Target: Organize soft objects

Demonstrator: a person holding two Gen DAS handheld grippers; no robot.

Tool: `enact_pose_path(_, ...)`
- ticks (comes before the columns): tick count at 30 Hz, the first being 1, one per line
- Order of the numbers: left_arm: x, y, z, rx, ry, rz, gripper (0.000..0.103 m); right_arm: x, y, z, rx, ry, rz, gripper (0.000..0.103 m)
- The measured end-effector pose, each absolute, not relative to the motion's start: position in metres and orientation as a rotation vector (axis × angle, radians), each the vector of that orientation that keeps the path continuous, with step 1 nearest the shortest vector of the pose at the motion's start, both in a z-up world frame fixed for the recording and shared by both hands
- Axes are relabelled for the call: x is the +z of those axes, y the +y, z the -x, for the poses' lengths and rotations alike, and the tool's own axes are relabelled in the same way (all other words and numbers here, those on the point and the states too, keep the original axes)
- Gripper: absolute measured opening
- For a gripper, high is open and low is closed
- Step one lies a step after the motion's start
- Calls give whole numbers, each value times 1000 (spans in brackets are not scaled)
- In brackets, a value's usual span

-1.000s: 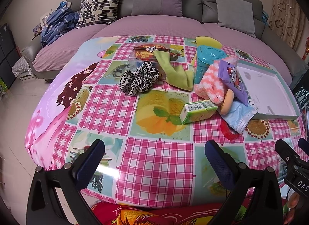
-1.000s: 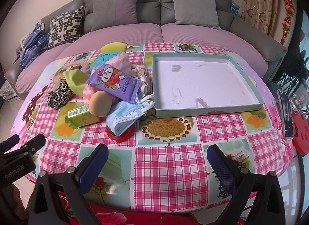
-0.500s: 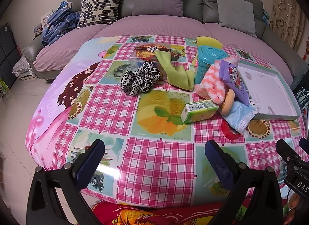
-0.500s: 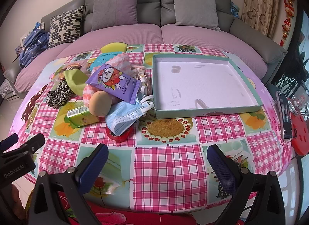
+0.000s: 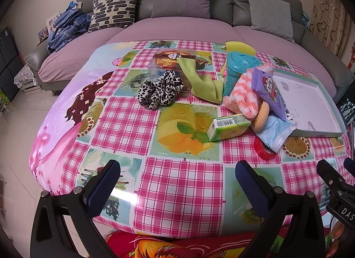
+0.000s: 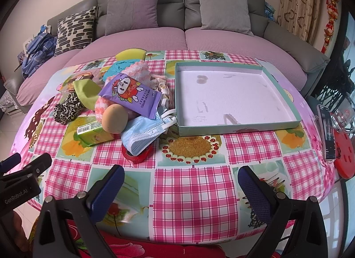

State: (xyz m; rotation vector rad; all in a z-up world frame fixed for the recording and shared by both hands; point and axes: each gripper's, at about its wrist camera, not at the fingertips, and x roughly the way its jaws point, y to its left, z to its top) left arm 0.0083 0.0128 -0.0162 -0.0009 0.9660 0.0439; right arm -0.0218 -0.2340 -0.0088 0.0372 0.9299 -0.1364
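On near table edge, left gripper and right gripper both spread wide, empty, soft pile – blue mask half under purple wipes pack, leopard scrunchie far left, red ring mostly hidden, tray right of pile.

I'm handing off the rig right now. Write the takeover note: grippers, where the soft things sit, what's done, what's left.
Left gripper: open, empty, hovering over the table's near edge.
Right gripper: open, empty, also at the near edge.
Box lid tray: on the right side of the table, nothing in it.
Soft items all in the pile left of the tray: leopard scrunchie, green cloth, pink striped fuzzy sock, blue face mask, wipes pack.
Done: nothing sorted.
Left: everything; presumably soft items go into the tray.
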Motion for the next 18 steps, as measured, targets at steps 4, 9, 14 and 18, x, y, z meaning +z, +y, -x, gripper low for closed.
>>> enact_pose_path(4, -16, 16, -11, 30, 983, 14, 103, -6, -241, 20, -93, 936, -99, 103)
enact_pose_path(9, -3, 22, -28, -6, 979, 43, 103, 13, -248, 4, -42, 915, -138, 103)
enact_pose_path(14, 24, 21, -55, 5, 937, 16, 103, 26, -254, -29, -21, 920, -197, 103)
enact_pose_path(18, 35, 28, -83, -15, 961, 106, 103, 20, -249, -53, 12, 947, -224, 103)
